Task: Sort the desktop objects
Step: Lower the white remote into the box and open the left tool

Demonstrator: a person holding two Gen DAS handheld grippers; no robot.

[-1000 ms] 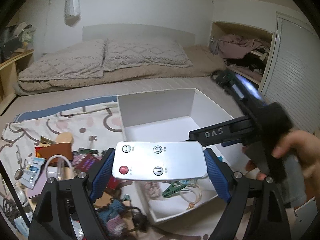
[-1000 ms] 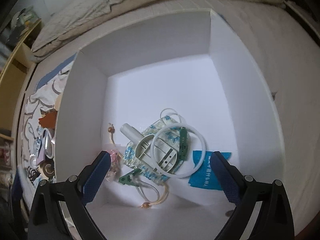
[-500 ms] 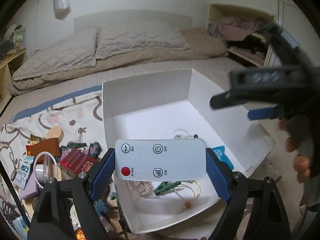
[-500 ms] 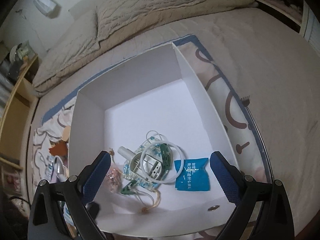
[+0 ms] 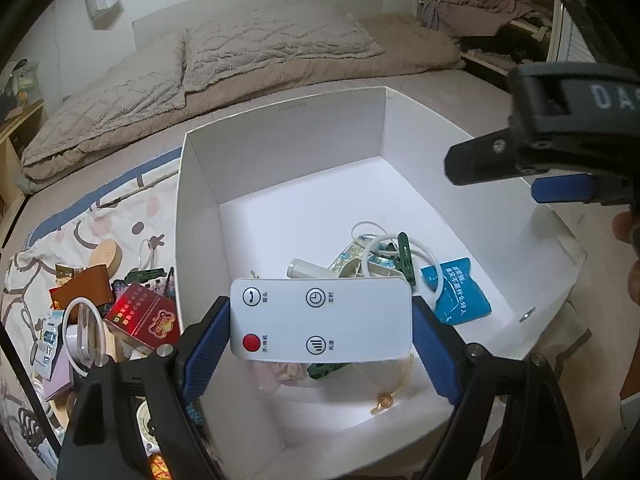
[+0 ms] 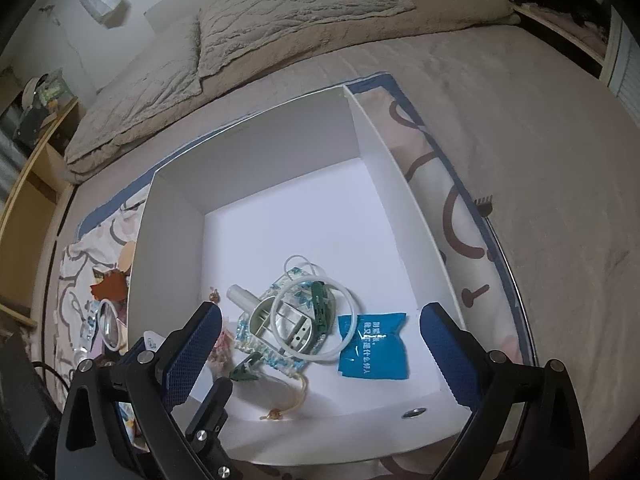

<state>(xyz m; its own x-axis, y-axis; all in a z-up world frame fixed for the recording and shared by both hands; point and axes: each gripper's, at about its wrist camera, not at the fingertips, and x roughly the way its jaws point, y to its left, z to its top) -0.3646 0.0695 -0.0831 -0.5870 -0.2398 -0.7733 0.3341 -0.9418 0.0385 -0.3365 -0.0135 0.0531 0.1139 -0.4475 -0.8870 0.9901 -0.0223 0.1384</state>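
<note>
While the left gripper (image 5: 320, 322) hovers over the near part of the open white cardboard box (image 5: 280, 136), its blue-padded fingers (image 5: 206, 354) are clenched on the short ends of a flat white rectangular remote control with a red power button (image 5: 320, 318), presumably so it can be dropped in with what is already sorted. Held that way, the remote's long axis runs crosswise between the pads, left to right in the left wrist view, button face turned up toward the camera, red button at the lower left; it hangs above the box floor and touches nothing else. Inside the box lie a blue foil sachet (image 6: 374, 344), a thin white plastic ring (image 6: 312, 316), a green clothes peg (image 6: 322, 304) and a patterned pouch, bunched toward the near wall. Off to the box's right side, the right gripper (image 6: 320, 348) stands with its fingers released and wide apart, grasping nothing, likely kept clear of the drop. Unsorted clutter, including a red printed carton (image 5: 144, 316), waits on the patterned cloth beside the box's left wall.
</note>
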